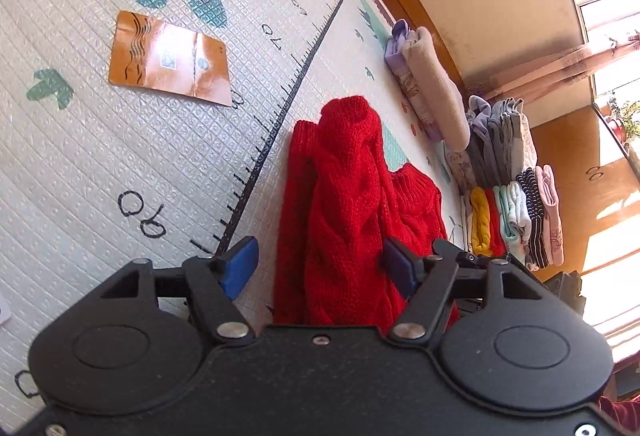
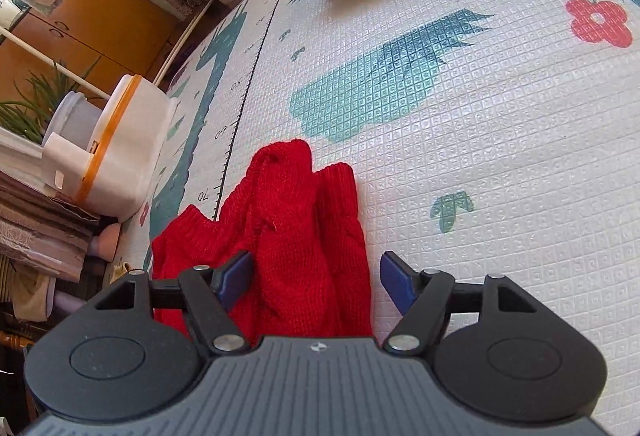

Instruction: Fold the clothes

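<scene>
Left gripper (image 1: 320, 268) and right gripper (image 2: 316, 282), jaws apart, are straddling the bunched red cable-knit sweater (image 1: 344, 204); uneven pinching risks skewing the fold.

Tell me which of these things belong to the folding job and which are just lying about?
Part of the job:
red knitted sweater
left tool, open
right tool, open
stack of folded clothes

Just lying about:
orange packet
white container with orange band
play mat

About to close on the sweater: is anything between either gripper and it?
Nothing visible. The red sweater lies bunched on the play mat, directly between the open jaws of the left gripper and right gripper. The orange packet lies well off.
</scene>
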Demonstrator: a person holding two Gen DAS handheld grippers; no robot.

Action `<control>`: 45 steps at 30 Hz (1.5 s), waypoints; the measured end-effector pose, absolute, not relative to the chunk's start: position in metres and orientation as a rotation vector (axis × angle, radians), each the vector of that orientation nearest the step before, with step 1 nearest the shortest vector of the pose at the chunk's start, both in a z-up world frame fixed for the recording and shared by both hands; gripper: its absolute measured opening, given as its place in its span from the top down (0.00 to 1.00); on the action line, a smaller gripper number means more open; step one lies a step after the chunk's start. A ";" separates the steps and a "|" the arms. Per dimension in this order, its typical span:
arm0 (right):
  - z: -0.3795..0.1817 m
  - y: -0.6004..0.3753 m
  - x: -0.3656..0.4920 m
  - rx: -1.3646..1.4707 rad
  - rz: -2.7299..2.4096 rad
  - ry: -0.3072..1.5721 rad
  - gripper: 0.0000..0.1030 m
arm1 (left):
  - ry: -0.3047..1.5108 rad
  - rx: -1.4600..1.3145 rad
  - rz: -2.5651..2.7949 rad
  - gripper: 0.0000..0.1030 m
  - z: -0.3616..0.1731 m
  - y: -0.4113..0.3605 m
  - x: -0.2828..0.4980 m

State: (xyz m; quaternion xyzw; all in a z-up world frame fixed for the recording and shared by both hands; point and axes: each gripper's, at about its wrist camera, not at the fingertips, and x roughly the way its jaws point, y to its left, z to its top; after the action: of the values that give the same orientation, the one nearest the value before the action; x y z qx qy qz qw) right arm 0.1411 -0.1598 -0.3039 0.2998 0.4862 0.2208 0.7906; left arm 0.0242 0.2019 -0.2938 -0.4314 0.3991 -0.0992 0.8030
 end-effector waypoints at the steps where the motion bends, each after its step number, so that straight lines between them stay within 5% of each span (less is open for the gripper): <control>1: -0.307 -0.159 0.143 0.652 0.476 1.044 0.29 | 0.848 -0.933 -0.222 0.34 -0.297 0.202 0.027; 5: -0.314 -0.170 0.136 0.692 0.457 1.010 0.50 | 0.810 -0.937 -0.240 0.34 -0.301 0.199 0.034; 7: -0.317 -0.175 0.133 0.720 0.450 1.011 0.52 | 0.808 -0.923 -0.244 0.34 -0.300 0.195 0.037; 19: -0.310 -0.153 0.131 0.628 0.483 1.019 0.31 | 0.839 -0.982 -0.176 0.36 -0.294 0.192 0.044; 23: -0.319 -0.159 0.131 0.709 0.495 1.030 0.48 | 0.821 -1.067 -0.168 0.55 -0.303 0.193 0.040; 27: -0.318 -0.165 0.132 0.789 0.499 1.044 0.55 | 0.795 -1.140 -0.169 0.62 -0.305 0.192 0.036; 45: -0.254 -0.038 0.176 0.791 0.874 1.048 0.59 | 0.417 -1.385 -0.006 0.64 -0.253 0.293 -0.047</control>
State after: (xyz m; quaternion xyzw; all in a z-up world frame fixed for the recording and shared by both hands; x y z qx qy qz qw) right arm 0.1757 -0.0376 -0.2545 0.3559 0.4713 0.3930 0.7048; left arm -0.0468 0.2931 -0.2526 -0.6338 0.1908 -0.0027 0.7496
